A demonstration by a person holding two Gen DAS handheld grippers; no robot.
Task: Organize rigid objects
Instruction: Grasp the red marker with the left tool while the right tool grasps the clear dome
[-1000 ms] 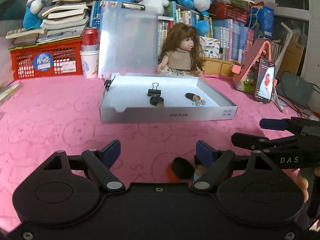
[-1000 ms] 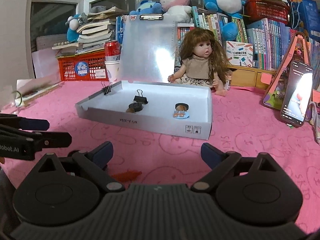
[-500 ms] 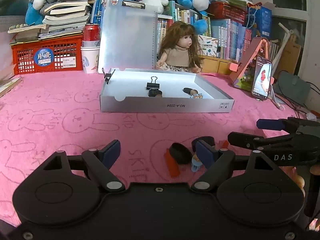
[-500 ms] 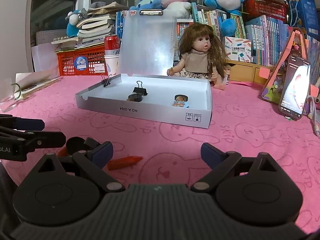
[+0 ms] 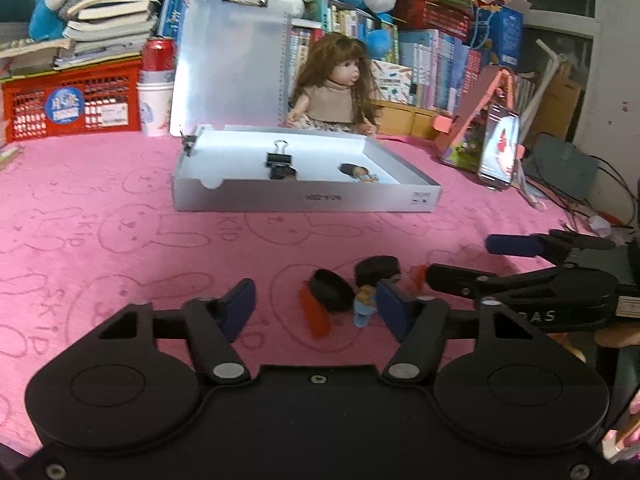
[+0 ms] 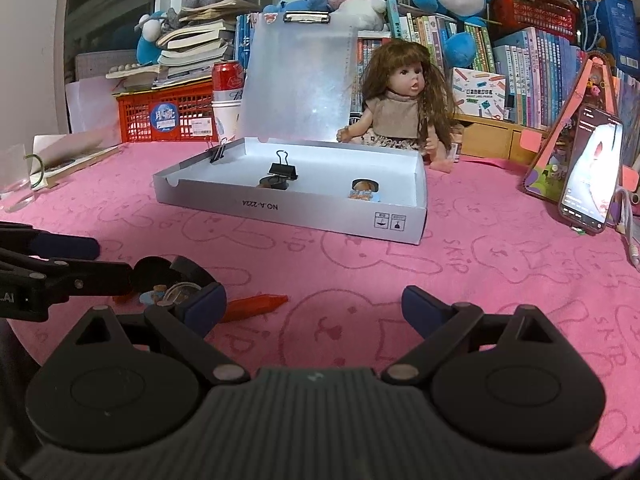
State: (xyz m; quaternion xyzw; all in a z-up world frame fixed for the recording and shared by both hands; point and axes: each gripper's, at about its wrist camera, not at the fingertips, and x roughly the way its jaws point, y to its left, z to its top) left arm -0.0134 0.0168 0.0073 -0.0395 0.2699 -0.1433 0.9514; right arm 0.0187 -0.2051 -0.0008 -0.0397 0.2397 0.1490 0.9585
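A small cluster of loose items lies on the pink cloth (image 5: 120,208) in front of the left gripper (image 5: 316,306): two black round caps (image 5: 330,290), one red crayon (image 5: 314,314) and one small blue figure (image 5: 364,308). The left gripper's jaws have just been closing; they stand apart around the crayon, one cap and the figure, and the pads do not press on any of them. The right gripper (image 6: 312,304) is spread wide with only bare cloth between its fingers; the crayon (image 6: 256,304) lies just beside its left finger. Farther back, one shallow white box (image 5: 304,200) holds one black binder clip (image 5: 278,158), one dark round item (image 5: 282,172) and one small figure (image 5: 360,172); a second binder clip (image 6: 218,152) grips its left wall. Behind the box sit one doll (image 5: 332,88) and one upright clipboard (image 5: 232,64); one phone (image 5: 500,146) stands at the right.
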